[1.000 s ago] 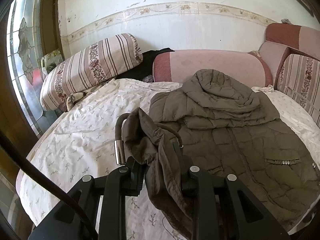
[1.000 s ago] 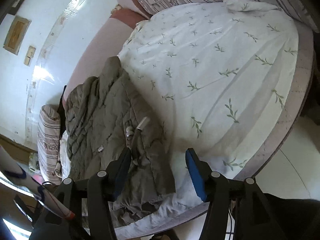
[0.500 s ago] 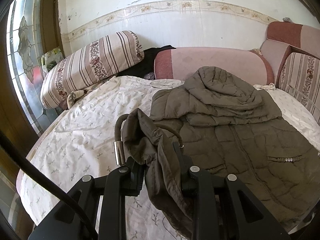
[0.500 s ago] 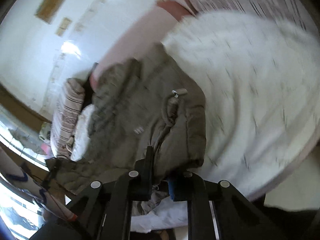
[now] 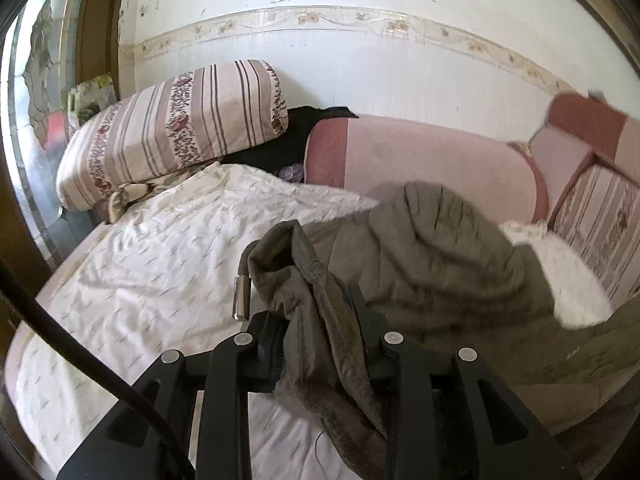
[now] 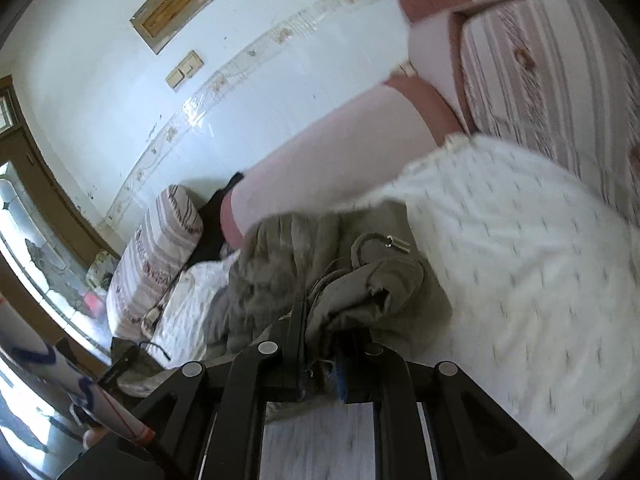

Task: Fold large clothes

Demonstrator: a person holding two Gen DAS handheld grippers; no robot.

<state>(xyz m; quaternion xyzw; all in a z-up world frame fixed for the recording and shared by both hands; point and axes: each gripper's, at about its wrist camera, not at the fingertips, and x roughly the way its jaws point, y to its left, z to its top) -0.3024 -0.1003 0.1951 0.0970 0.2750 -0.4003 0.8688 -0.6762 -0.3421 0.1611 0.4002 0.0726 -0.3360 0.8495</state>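
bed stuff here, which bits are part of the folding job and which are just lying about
Part of the job:
olive jacket
left gripper
right gripper

Just lying about:
striped pillow
black garment
pink bolster
bedsheet

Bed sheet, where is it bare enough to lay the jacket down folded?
In the left wrist view, the sheet lies bare between the striped pillow and the jacket. In the right wrist view, more lies right of the jacket. The middle is crowded: both the left gripper and right gripper pinch jacket fabric.
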